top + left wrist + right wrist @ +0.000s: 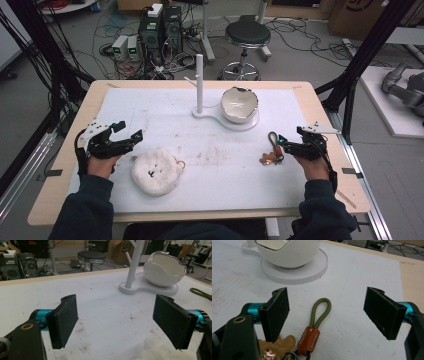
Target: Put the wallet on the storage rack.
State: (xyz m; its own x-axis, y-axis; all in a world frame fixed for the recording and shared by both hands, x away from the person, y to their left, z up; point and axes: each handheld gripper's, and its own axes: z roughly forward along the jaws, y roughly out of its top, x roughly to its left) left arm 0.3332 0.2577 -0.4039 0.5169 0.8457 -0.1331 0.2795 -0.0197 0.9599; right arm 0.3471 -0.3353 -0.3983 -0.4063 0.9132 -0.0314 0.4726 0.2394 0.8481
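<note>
Seen from above, a person seated at a white-covered counter (210,170) holds the left gripper (126,134) and the right gripper (280,145) low over its surface, the fingers of both spread wide and gripping nothing. A fluffy white pouch (156,171) lies just beside the left fingers, toward the person, while a keychain (272,148) with an olive cord loop lies right at the right fingers. Beyond both pairs of fingers, a white stand (200,85) and a cracked-egg bowl (239,104) share one white base. In the left gripper view, the fingers (65,320) stand far apart over bare, speckled counter; the white stand (133,263) and bowl (163,268) rise well ahead of them, nearer the right finger, and white fluff shows at the bottom edge. In the right gripper view, the keychain (313,330) lies between the open fingers (277,311), closer to the left one, its loop pointing ahead toward the bowl (288,252); a tan leather charm (282,345) lies under that left finger.
</note>
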